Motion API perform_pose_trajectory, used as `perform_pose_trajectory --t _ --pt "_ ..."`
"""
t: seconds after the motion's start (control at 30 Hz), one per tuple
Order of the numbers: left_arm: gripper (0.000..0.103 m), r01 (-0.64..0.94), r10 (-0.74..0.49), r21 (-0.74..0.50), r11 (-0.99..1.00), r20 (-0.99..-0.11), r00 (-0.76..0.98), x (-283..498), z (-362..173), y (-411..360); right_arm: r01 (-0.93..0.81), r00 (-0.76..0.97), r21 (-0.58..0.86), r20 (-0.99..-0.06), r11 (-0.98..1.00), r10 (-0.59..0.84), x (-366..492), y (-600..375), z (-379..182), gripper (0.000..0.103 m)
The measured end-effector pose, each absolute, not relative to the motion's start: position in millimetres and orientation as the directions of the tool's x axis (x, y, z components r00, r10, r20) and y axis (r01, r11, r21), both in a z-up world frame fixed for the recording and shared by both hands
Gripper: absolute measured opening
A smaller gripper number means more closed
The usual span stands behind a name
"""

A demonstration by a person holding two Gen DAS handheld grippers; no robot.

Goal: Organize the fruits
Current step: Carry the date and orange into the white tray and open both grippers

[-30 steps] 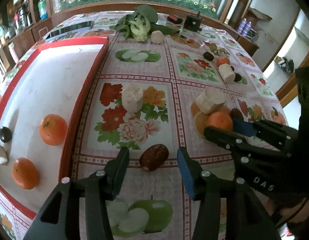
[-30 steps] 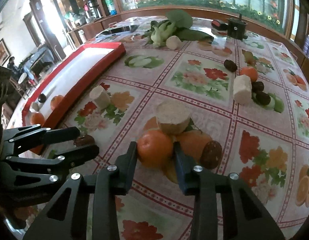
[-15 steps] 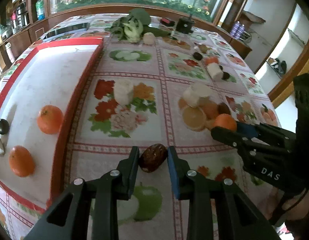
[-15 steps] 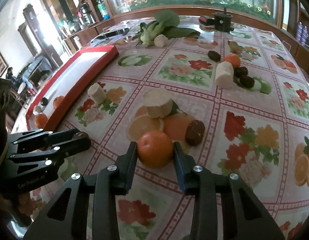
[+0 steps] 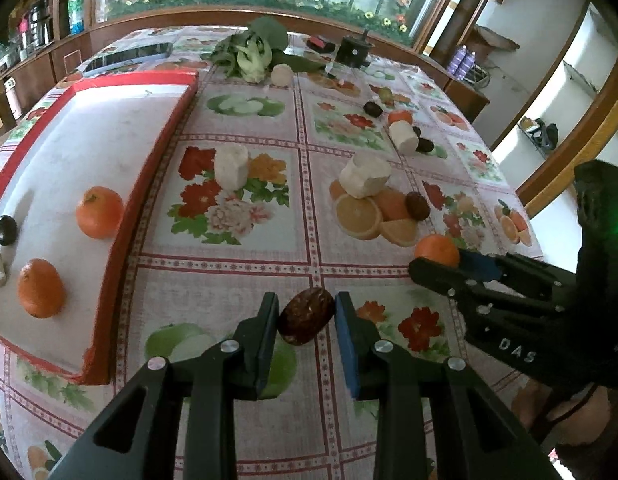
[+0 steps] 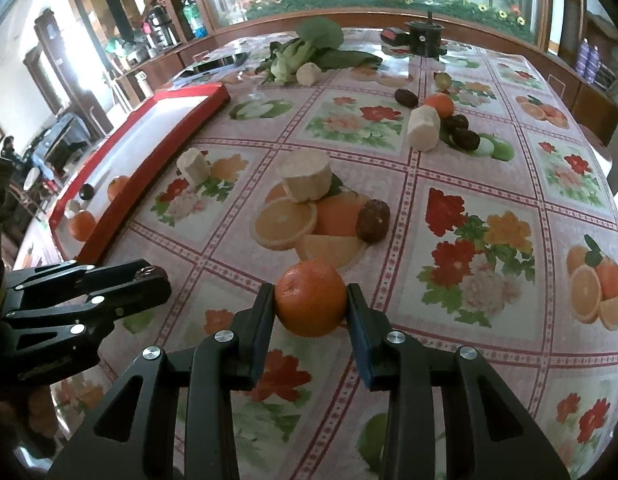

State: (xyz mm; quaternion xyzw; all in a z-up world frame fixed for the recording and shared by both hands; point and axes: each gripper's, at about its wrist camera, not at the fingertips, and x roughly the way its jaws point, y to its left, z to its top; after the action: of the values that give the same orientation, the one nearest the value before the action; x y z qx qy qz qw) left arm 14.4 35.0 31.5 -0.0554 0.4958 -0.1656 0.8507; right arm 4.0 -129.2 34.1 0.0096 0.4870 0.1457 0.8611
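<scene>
My left gripper (image 5: pixel 306 316) is shut on a dark brown fruit (image 5: pixel 306 316) and holds it above the tablecloth. My right gripper (image 6: pixel 311 304) is shut on an orange (image 6: pixel 311 304), also lifted; this orange shows in the left wrist view (image 5: pixel 437 249). The red-rimmed white tray (image 5: pixel 157 148) lies to the left with two oranges (image 5: pixel 99 212) (image 5: pixel 41 288) and a dark fruit (image 5: pixel 5 230) on it. More fruit lies on the table: a brown fruit (image 6: pixel 373 220), an orange (image 6: pixel 439 105) and dark fruits (image 6: pixel 465 138).
White cylindrical chunks (image 6: pixel 307 176) (image 6: pixel 423 128) (image 6: pixel 194 168) stand on the flowered tablecloth. Leafy greens (image 6: pixel 301 54) and a black box (image 6: pixel 425 38) sit at the far end. The tray's red wall (image 6: pixel 121 216) lies left of both grippers.
The left gripper closed on the brown fruit and raised it. The right gripper lifted the orange and pulled back toward me, away from the white chunk.
</scene>
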Motion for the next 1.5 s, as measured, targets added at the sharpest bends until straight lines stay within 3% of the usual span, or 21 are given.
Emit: perform_pose_trajectory --t 0.43,0.67,1.03,1.5 --pt "0.031 0.169 -0.318 -0.269 0.948 -0.785 0.532 14 63 87 -0.362 0.496 0.13 -0.811 0.923 0.309 13 -54 61 0.035" --pt "0.031 0.081 -0.233 -0.23 0.97 -0.781 0.579 26 72 140 -0.436 0.477 0.128 -0.806 0.891 0.349 33 2 69 0.035" --pt "0.031 -0.071 -0.101 -0.172 0.982 -0.814 0.571 72 55 207 -0.504 0.451 0.134 -0.802 0.853 0.392 74 77 67 0.034" --pt "0.032 -0.104 -0.093 -0.171 0.98 -0.849 0.521 109 23 225 -0.498 0.384 0.147 -0.847 0.855 0.369 112 104 30 0.035"
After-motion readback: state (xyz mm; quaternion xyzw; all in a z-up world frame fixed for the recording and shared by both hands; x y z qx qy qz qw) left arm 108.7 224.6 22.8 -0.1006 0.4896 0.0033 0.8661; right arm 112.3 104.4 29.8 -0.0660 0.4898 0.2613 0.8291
